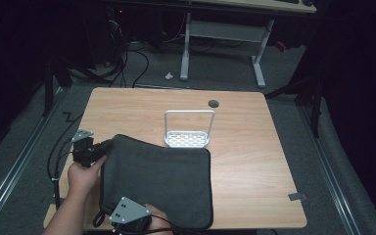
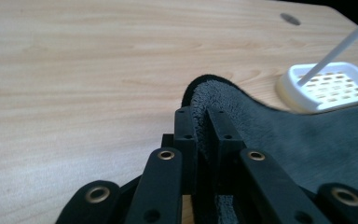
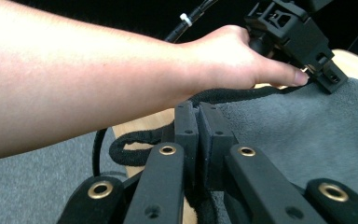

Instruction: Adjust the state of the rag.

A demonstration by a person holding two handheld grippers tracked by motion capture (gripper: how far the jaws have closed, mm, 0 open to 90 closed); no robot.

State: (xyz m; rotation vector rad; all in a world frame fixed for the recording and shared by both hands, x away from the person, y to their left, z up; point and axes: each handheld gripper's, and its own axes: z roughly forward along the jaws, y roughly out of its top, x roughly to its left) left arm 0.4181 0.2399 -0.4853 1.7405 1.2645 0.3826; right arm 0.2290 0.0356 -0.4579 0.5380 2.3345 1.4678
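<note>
We've got the left gripper (image 1: 99,148) clamped tight on the far-left corner of the grey towel (image 1: 161,183), w/ the right gripper (image 1: 136,223) pinched shut on its near-left corner, so we control that whole edge for a fold or lift. Towel lies flat on the table (image 1: 254,147), its far edge touching the white rack (image 1: 187,138), which we'd say could snag.

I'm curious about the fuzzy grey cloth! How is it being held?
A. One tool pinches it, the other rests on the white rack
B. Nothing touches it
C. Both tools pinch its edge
C: the left tool is clamped on a corner of the grey cloth, and the right tool is clamped on its near edge.
</note>
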